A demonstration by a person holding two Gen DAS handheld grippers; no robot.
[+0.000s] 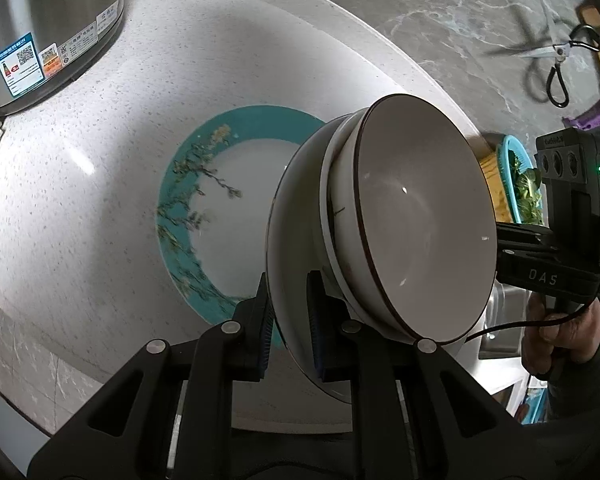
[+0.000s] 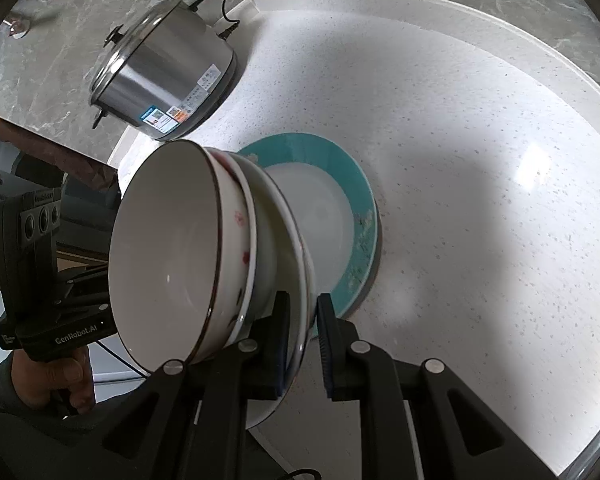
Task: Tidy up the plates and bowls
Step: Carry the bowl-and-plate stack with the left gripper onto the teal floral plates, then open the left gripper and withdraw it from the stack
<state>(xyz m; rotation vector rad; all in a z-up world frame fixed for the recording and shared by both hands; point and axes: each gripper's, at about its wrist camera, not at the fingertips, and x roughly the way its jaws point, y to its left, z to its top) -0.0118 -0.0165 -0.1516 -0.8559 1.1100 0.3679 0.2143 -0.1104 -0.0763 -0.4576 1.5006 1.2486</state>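
Observation:
A white plate (image 1: pixel 292 240) carries a stack of white bowls, and the top bowl (image 1: pixel 420 216) has a thin brown rim. My left gripper (image 1: pixel 288 304) is shut on the plate's near rim. My right gripper (image 2: pixel 304 332) is shut on the opposite rim of the same white plate (image 2: pixel 300 264). In the right wrist view the top bowl (image 2: pixel 168 248) sits in a bowl with red flowers (image 2: pixel 242 240). Under the held stack a teal-rimmed plate (image 1: pixel 180 208) (image 2: pixel 362 232) with a branch pattern lies flat on the white speckled counter (image 1: pixel 100 160).
A steel cooker (image 1: pixel 48 20) (image 2: pixel 164 80) stands on the counter's far corner, its cord plugged in. Scissors (image 1: pixel 552 56) hang on the grey marble wall. A teal basket of greens (image 1: pixel 524 188) sits to the right. A hand (image 2: pixel 52 380) holds the other gripper's handle.

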